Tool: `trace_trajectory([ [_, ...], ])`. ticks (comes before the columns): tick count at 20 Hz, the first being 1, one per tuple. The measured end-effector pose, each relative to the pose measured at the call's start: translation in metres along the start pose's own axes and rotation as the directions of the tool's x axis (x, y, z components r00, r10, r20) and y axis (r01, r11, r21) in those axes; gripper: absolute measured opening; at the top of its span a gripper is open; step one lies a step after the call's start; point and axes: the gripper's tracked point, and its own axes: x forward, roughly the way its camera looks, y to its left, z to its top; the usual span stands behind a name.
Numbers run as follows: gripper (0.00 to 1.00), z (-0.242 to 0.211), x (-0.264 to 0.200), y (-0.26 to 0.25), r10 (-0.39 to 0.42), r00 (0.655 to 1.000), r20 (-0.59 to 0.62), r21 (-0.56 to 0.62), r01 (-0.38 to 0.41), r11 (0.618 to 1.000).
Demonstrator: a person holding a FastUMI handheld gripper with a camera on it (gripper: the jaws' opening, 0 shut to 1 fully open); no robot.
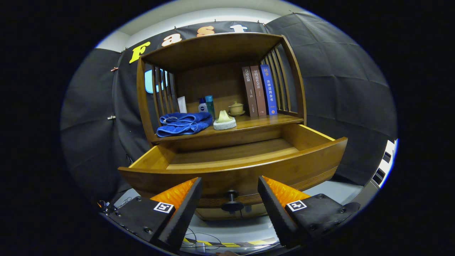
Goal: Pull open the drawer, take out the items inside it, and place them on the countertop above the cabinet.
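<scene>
A wooden cabinet stands ahead with its drawer (233,167) pulled out toward me. The part of the drawer's floor that I can see is bare wood. Its dark round knob (231,202) sits on the front panel, between my fingers and a little beyond their tips. My gripper (230,183) is open, holding nothing, just below the drawer front. On the countertop (263,121) above the drawer lie a folded blue towel (183,123) and a pale soap on a white dish (224,121).
At the back of the countertop stand a white tube (182,104), two small bottles (207,105), a lidded cup on a saucer (236,108) and three upright books (260,90). Slatted sides and a top board enclose the shelf. Cables lie on the floor below.
</scene>
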Motion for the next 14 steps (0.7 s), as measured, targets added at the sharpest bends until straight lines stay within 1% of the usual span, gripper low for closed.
trace_trajectory([
  [4,0.99,-0.013,0.013,-0.003,0.002,0.999,-0.042,0.008,-0.001,1.0],
  [11,0.99,-0.005,0.028,-0.002,0.009,0.999,-0.036,0.008,-0.009,1.0],
  [14,0.99,0.005,0.046,-0.002,0.012,0.999,-0.036,0.006,-0.012,1.0],
])
